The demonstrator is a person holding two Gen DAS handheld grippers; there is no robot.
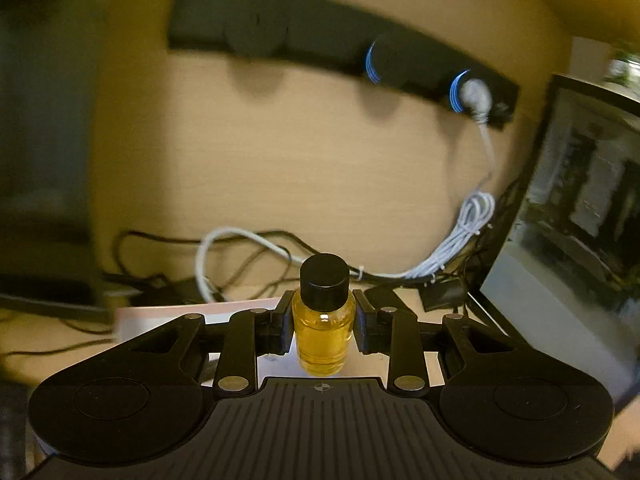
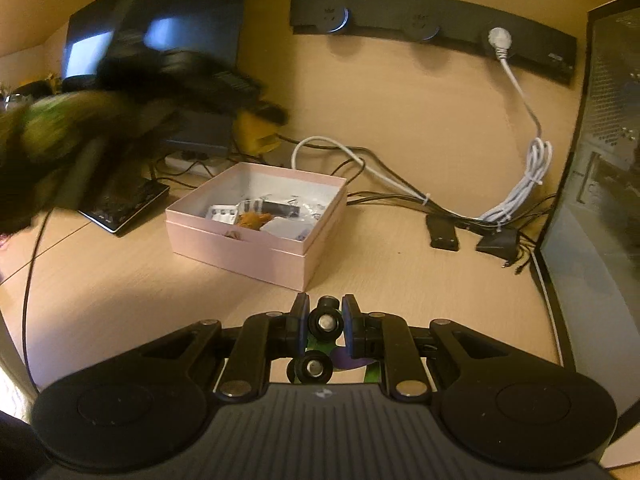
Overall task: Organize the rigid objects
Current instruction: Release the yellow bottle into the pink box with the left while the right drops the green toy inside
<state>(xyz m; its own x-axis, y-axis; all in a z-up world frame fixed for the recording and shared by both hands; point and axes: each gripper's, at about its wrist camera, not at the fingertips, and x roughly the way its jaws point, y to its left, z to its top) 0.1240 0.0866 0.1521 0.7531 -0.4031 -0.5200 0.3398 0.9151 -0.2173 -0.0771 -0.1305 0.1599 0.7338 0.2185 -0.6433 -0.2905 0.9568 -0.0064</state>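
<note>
Step in hand: transport to pink box (image 2: 256, 236), both grippers loaded.

Left gripper (image 1: 323, 326): jaws pinching amber vial (image 1: 323, 340), black cap up, held above box's near edge.

Right gripper (image 2: 326, 330): jaws pinching small wheeled toy (image 2: 325, 322), held short of box's near corner.

Next move, judged: carry each load over box opening, lower, release onto clear spot among contents.

Surface: light wood desk (image 2: 400, 272). Behind box: cables, wall socket strip (image 2: 432, 28), monitor (image 2: 160, 32). Right of box: dark computer case (image 2: 600, 200).
</note>
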